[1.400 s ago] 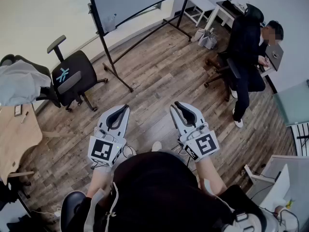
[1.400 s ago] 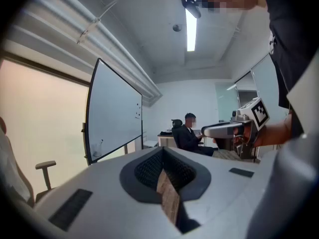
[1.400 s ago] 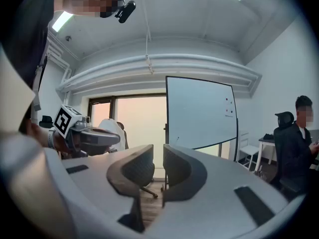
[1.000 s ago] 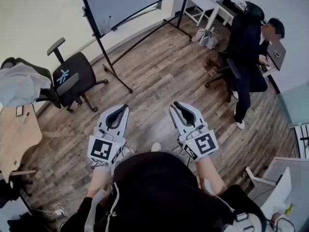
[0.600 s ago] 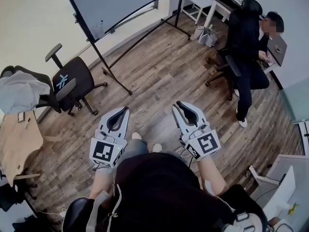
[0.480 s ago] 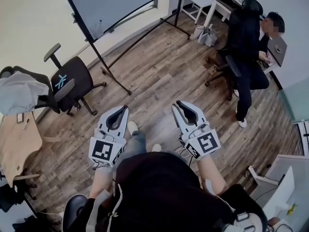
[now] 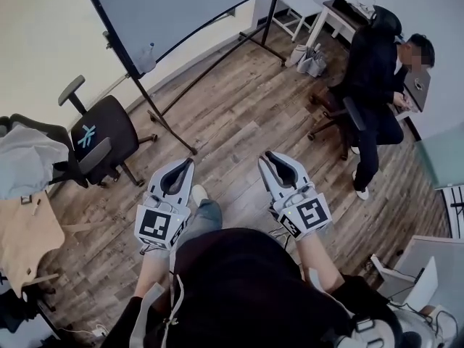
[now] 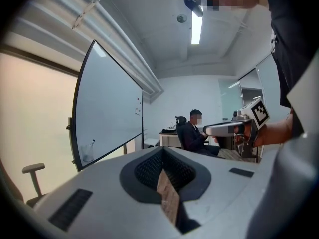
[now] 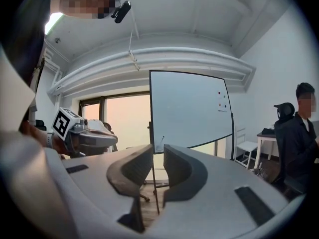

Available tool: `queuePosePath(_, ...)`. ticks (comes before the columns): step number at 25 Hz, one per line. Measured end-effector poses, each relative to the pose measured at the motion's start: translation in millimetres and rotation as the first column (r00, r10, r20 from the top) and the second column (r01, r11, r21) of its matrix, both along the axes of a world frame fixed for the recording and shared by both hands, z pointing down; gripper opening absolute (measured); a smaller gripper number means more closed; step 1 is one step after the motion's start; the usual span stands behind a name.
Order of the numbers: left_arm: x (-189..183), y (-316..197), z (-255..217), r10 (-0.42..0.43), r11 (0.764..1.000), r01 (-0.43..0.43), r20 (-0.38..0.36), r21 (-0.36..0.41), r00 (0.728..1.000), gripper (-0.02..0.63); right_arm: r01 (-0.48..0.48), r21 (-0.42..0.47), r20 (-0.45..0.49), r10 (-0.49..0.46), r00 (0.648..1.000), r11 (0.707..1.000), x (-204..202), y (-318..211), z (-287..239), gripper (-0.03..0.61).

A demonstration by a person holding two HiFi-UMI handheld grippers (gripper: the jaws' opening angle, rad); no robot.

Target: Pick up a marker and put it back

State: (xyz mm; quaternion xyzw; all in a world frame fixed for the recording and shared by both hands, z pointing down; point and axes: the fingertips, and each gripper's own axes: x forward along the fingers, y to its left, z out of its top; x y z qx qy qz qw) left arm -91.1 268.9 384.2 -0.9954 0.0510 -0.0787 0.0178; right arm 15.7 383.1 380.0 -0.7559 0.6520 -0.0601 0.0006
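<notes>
No marker can be told for certain. A clear cup [image 7: 147,58] hangs on the left post of a rolling whiteboard [image 7: 181,6]; something thin sticks out of it. The same cup [image 8: 88,151] shows in the left gripper view, and in the right gripper view the cup [image 9: 160,144] is just beyond the jaws. My left gripper [image 7: 185,167] is held at waist height, far from the board, its jaws meeting at the tips [image 8: 162,156] with nothing in them. My right gripper [image 7: 270,158] is level beside it, with a narrow gap [image 9: 157,151] between empty jaws.
A black office chair [image 7: 101,133] stands left of the board's foot, with a jacket-draped chair [image 7: 25,154] and a wooden table [image 7: 22,230] further left. A person [image 7: 377,71] sits at a desk on the right. A white stool [image 7: 301,6] stands at the back.
The view has shifted toward the whiteboard, whose cup now shows nearer the middle. A leg and shoe have come forward between the grippers. Both grippers keep the same pose and jaw state.
</notes>
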Motion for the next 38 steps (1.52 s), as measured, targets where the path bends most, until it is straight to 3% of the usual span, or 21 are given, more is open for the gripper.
queuePosePath(10, 33, -120, -4, 0.046, 0.999, -0.046, -0.018, -0.018, 0.999, 0.008, -0.036, -0.031, -0.002, 0.036, 0.999, 0.999, 27, -116, -5, 0.069)
queuePosePath(20, 34, -213, 5, 0.051, 0.998, -0.052, -0.025, -0.038, 0.998, 0.008, -0.03, -0.045, -0.02, 0.029, 0.999, 0.999, 27, -215, -8, 0.069)
queuePosePath(30, 11, -260, 15, -0.044, 0.996, 0.042, -0.024, -0.08, 0.999, 0.008, 0.042, -0.074, -0.012, -0.043, 0.999, 0.996, 25, -279, 2, 0.069)
queuePosePath(38, 9, -292, 22, -0.134, 0.988, 0.134, 0.004, -0.071, 0.991, 0.009, 0.138, -0.08, -0.002, -0.138, 0.99, 0.987, 37, -331, 10, 0.069)
